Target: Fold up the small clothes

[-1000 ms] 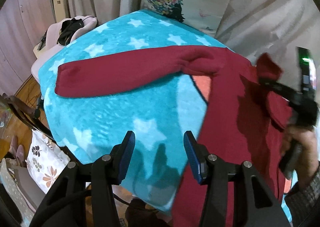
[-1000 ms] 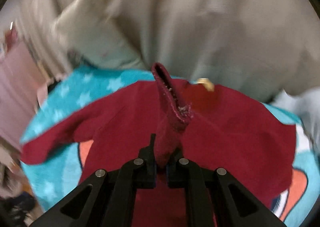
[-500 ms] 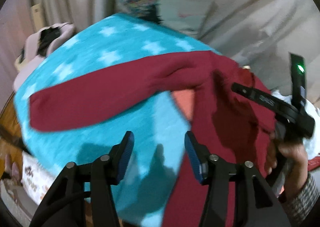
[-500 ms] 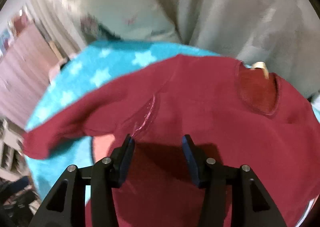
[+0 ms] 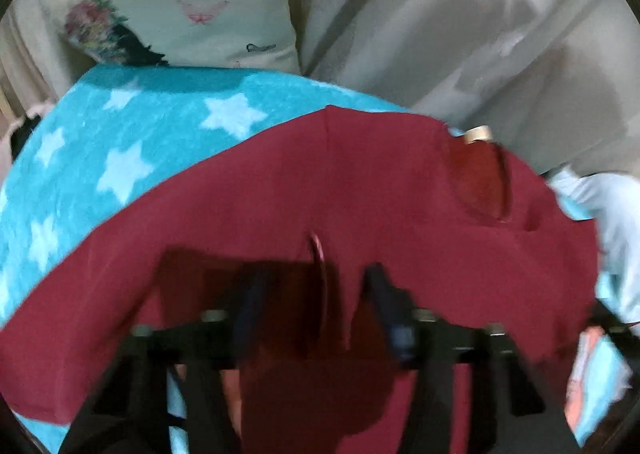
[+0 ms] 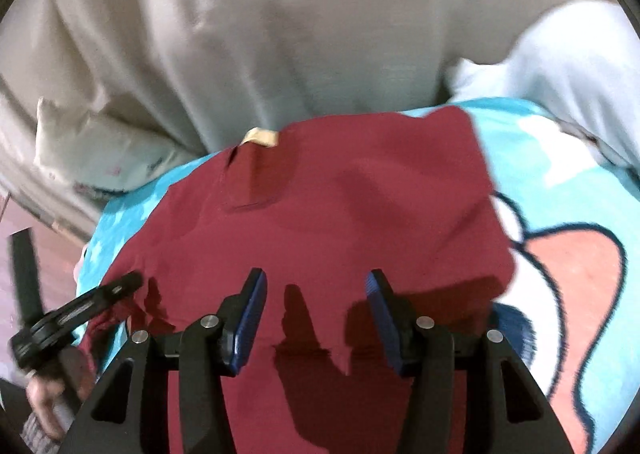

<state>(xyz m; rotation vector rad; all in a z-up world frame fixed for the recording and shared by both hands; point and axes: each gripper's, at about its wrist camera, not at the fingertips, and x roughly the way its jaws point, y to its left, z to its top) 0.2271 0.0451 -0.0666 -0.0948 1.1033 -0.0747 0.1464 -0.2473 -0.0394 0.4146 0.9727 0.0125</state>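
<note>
On the star blanket (image 5: 132, 141) the red shirt (image 6: 340, 213) lies partly folded; left gripper (image 5: 312, 294) and right gripper (image 6: 316, 294) jaws spread, empty.

- Left gripper (image 5: 316, 294) with jaws spread apart, its blue-padded fingers (image 5: 382, 294) blurred, nothing between them.
- Right gripper (image 6: 316, 294) likewise parted, blue pads (image 6: 252, 310) sharp and bare.
- Bare hand (image 6: 48, 394) clasps the left gripper's handle, low and left of the right gripper.

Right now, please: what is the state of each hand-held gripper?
Left hand-held gripper: open, holding nothing, over the red shirt.
Right hand-held gripper: open, empty.
</note>
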